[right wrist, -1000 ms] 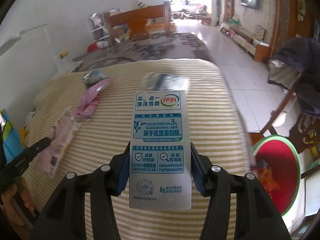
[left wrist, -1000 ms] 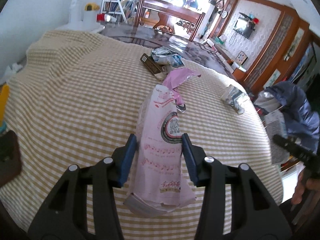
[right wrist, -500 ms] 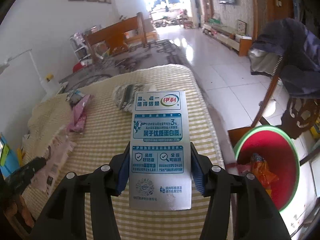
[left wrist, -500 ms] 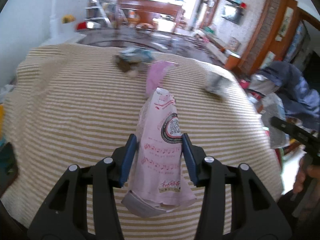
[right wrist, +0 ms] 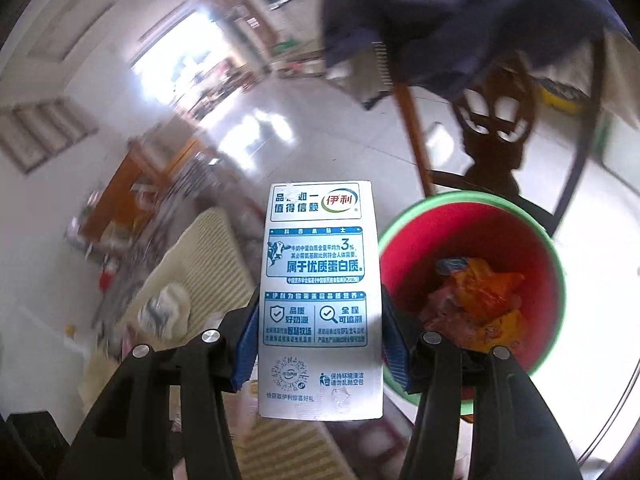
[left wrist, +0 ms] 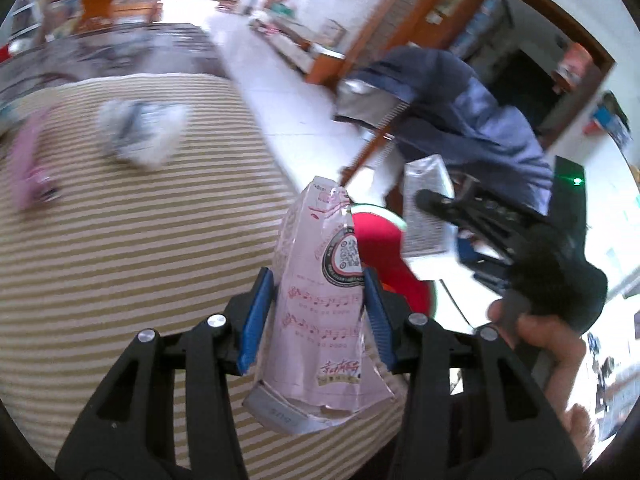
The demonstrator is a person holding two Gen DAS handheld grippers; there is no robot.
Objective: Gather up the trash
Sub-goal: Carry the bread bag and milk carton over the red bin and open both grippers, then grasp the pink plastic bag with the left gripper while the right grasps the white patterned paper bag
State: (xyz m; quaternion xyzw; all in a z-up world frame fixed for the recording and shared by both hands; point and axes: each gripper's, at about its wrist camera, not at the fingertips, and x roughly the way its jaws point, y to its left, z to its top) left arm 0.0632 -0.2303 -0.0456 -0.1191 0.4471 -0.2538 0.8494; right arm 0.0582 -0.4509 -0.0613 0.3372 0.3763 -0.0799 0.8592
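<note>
Beyond striped table edge [left wrist: 256,128], red bin [right wrist: 472,240] over open floor; left gripper [left wrist: 318,316] clamping pink wrapper [left wrist: 320,300], right gripper [right wrist: 320,332] clamping milk carton [right wrist: 320,280].

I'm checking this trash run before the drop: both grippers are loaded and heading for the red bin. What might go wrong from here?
1. The milk carton in the right gripper is beside the red bin, not over it; released now, it may land on the floor.
2. The torn pink wrapper in the left gripper looks floppy and could catch on the bin's rim.
3. Both grippers converge on one opening and could collide.
</note>
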